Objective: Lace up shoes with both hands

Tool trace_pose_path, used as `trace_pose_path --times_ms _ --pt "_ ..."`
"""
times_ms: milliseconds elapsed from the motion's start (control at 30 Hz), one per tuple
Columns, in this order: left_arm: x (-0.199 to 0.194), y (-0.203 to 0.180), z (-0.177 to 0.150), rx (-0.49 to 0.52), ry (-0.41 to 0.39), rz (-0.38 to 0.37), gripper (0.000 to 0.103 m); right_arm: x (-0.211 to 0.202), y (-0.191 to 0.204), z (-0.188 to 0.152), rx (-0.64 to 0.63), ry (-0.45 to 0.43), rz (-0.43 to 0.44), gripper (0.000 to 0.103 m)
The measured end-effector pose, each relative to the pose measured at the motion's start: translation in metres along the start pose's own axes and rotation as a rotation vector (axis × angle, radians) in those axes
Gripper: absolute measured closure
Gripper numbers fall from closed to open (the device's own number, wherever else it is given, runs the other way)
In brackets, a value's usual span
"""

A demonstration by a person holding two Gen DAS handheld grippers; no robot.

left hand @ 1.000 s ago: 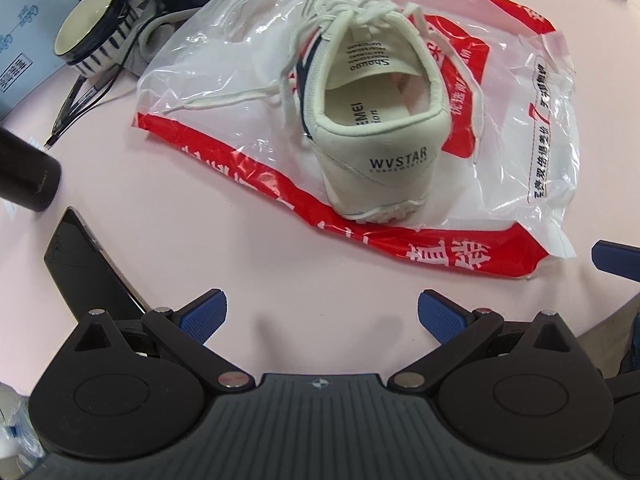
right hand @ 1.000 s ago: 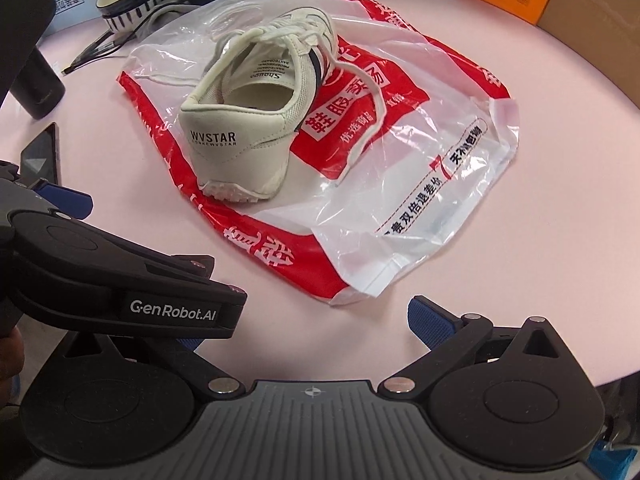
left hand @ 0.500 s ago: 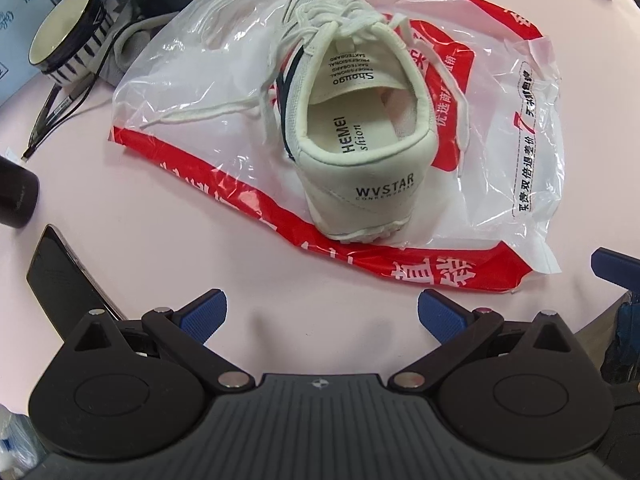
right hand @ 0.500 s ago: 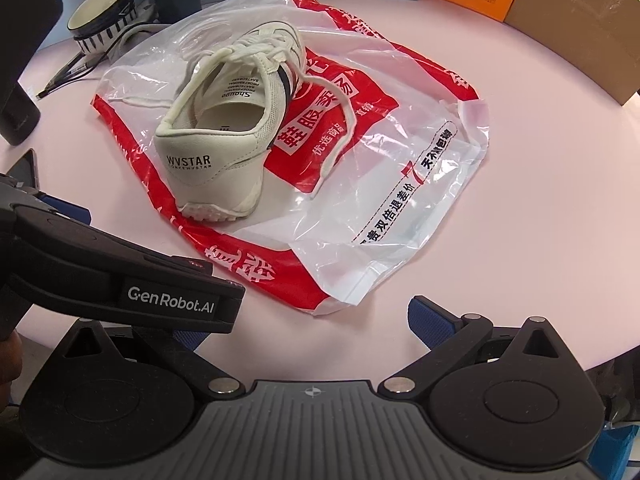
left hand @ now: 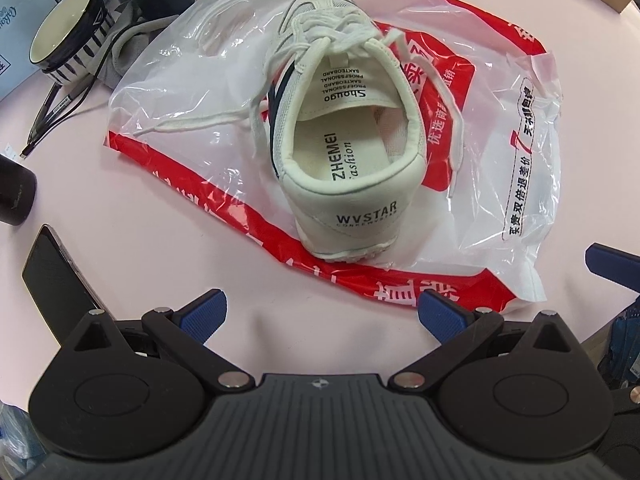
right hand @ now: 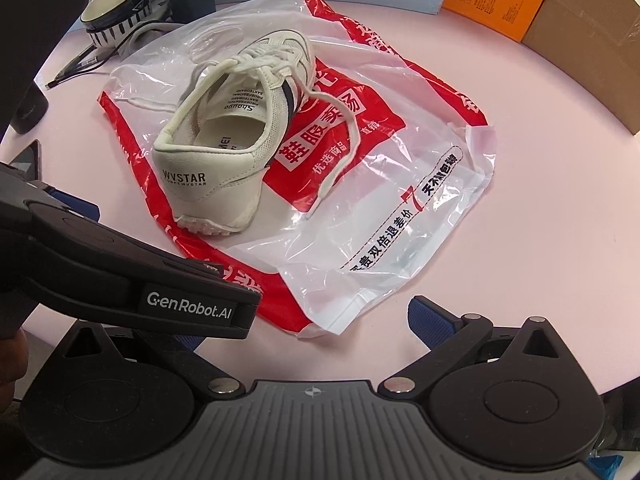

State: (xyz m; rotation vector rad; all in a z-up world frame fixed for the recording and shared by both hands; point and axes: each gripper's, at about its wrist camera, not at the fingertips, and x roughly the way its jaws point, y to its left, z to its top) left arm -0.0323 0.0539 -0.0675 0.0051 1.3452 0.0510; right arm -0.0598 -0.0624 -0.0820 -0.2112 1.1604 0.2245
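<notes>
Right now both pairs of tongs hang low over the pink worktop (left hand: 132, 200), short of the shoe and gripping nothing. Furthest left of the left tongs (left hand: 322, 316) lies a dark phone (left hand: 56, 276); their blue pads stand wide apart. Straight ahead of them sits the white sneaker (left hand: 344, 152) on a red-and-clear plastic bag (left hand: 500, 168), heel toward the tongs, toe pointing away, so its long axis runs along their line of reach. One loose lace end (left hand: 192, 122) trails out ahead and to the left; the other lace end (left hand: 454, 120) drops down the shoe's right side. From the right tongs (right hand: 308, 320), also spread open, the sneaker (right hand: 236, 136) lies ahead and to the left, that right-hand lace (right hand: 340, 148) nearest them. Each tong looks best placed for the lace on its own side.
</notes>
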Motion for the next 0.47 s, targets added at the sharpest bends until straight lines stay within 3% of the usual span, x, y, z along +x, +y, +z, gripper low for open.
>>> trace_pose_path --times_ms 467 --pt "0.004 -0.003 0.012 -0.131 0.017 0.011 0.0 0.01 -0.032 0.019 -0.089 0.015 0.1 0.0"
